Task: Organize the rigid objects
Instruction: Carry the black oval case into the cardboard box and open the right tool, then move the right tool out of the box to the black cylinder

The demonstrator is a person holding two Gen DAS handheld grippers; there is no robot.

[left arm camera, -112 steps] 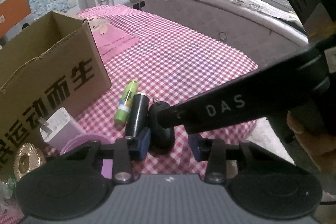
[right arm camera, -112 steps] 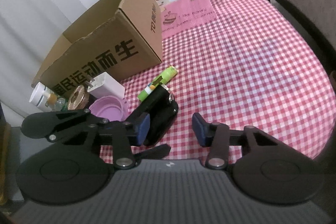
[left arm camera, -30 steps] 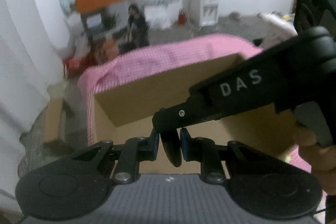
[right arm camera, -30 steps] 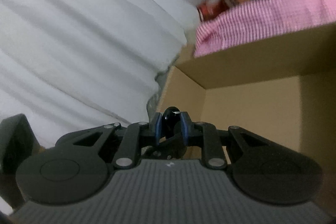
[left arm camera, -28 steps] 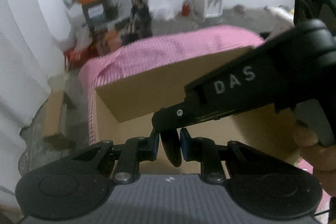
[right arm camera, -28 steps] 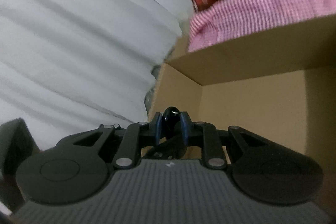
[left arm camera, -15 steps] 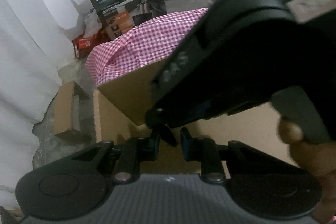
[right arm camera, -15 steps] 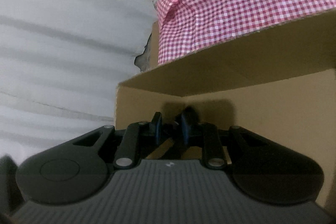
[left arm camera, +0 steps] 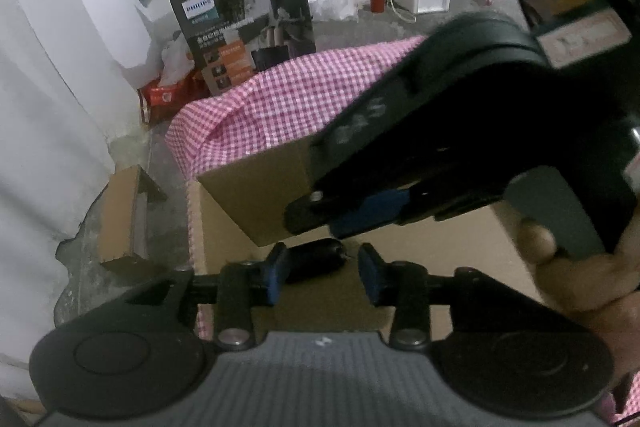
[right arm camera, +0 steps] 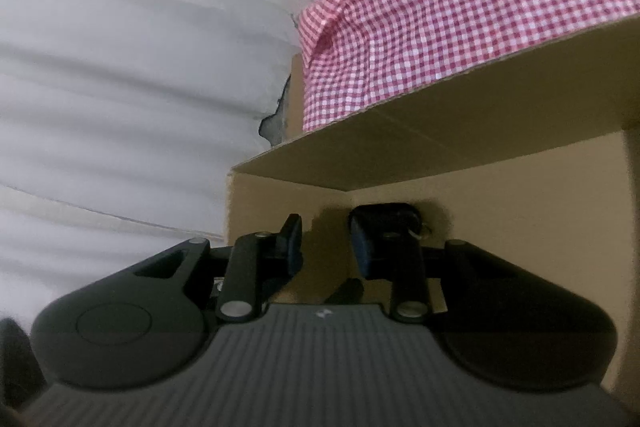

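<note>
My left tool (left arm camera: 320, 273) is opening, its pads clear of the small black oval key fob (left arm camera: 316, 259) lying on the floor of the brown cardboard box (left arm camera: 256, 199); my right tool (right arm camera: 326, 247) is opening too, nothing between its pads; the fob looks light, rigid, smooth and slippery; I'd pinch its flat sides.

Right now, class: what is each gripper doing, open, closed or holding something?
Left gripper: jaws opening, black object lies loose between them in the cardboard box.
Right gripper: jaws opening, holding nothing.
</note>
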